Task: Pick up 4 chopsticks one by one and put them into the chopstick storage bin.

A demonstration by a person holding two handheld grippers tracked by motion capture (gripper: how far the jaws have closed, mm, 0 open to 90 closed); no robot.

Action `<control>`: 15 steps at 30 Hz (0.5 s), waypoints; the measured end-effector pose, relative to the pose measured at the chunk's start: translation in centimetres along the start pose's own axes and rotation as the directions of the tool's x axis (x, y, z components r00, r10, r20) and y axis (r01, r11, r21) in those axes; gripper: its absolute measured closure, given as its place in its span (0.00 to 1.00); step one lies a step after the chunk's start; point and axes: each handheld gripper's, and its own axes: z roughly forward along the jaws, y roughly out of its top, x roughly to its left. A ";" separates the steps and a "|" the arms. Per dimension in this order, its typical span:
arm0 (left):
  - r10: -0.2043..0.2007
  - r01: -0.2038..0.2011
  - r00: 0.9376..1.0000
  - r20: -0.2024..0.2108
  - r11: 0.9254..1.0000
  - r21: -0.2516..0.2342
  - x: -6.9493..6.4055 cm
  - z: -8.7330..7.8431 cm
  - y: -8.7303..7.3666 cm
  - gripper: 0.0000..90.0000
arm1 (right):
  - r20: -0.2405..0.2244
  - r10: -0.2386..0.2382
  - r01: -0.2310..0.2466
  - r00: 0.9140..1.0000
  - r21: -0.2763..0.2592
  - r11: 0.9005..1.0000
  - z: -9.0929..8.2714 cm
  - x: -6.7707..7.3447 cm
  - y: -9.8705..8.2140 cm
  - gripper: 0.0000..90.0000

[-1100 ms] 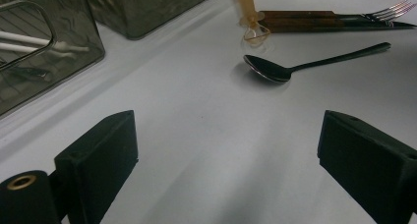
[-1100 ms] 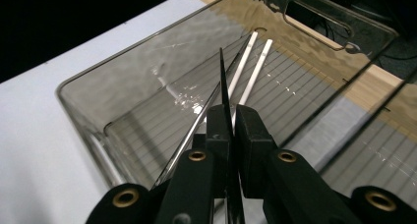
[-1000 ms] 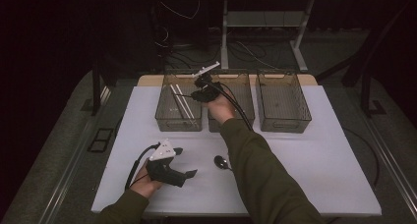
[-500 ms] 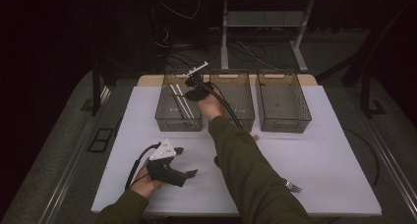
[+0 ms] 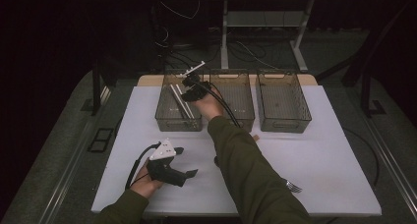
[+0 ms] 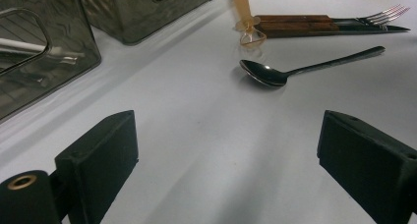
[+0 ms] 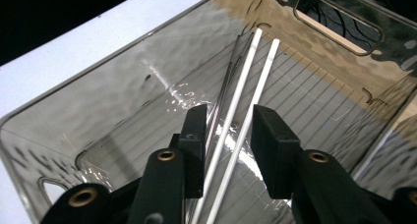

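Note:
Two white chopsticks (image 7: 248,71) lie along the floor of the clear left bin (image 5: 169,117); in the high view the chopsticks (image 5: 178,98) show through its wall. My right gripper (image 5: 187,90) hangs over that bin. In the right gripper view, the right gripper (image 7: 228,118) has its jaws a little apart. They have just been opening, and the sticks run between them without being pressed. My left gripper (image 5: 186,161) rests on the white table near the front, and in its own view the left gripper (image 6: 226,135) is open wide and empty.
Two more clear bins, a middle bin (image 5: 236,103) and a right bin (image 5: 282,101), stand in the back row. A spoon (image 6: 275,74), a fork (image 6: 388,13), a wooden-handled knife (image 6: 295,25) and a small tan utensil (image 6: 244,13) lie on the table (image 5: 319,150).
My right hand has shifted left, from the wall between the left and middle bins to over the left bin. The left hand has stayed put.

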 end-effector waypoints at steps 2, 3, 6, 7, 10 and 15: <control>0.000 0.000 1.000 0.000 1.000 -0.004 0.0 0.0 0.0 0.08 | -0.009 0.003 -0.003 1.000 -0.004 1.000 -0.3 -0.1 0.0 0.70; 0.003 -0.003 1.000 -0.002 1.000 -0.005 0.1 0.0 0.0 0.08 | -0.013 0.007 -0.007 1.000 -0.006 1.000 -0.6 -0.1 0.0 0.70; 0.006 -0.006 1.000 -0.002 1.000 0.000 0.1 0.0 0.0 0.08 | -0.031 0.006 -0.006 0.999 -0.016 1.000 -1.3 -0.1 -0.2 0.65; 0.005 -0.005 1.000 -0.003 1.000 0.000 0.1 0.0 0.0 0.08 | -0.043 0.003 -0.004 0.999 -0.018 1.000 -1.6 -0.2 -0.2 0.63; 0.003 -0.003 1.000 -0.001 1.000 0.002 0.0 0.0 0.0 0.08 | -0.068 -0.008 0.006 0.998 -0.022 1.000 -2.4 -0.2 -0.5 0.56; 0.008 -0.008 1.000 -0.002 1.000 0.003 0.0 0.1 0.0 0.08 | -0.114 -0.022 0.016 0.993 -0.053 0.998 -4.1 -0.4 -1.2 0.49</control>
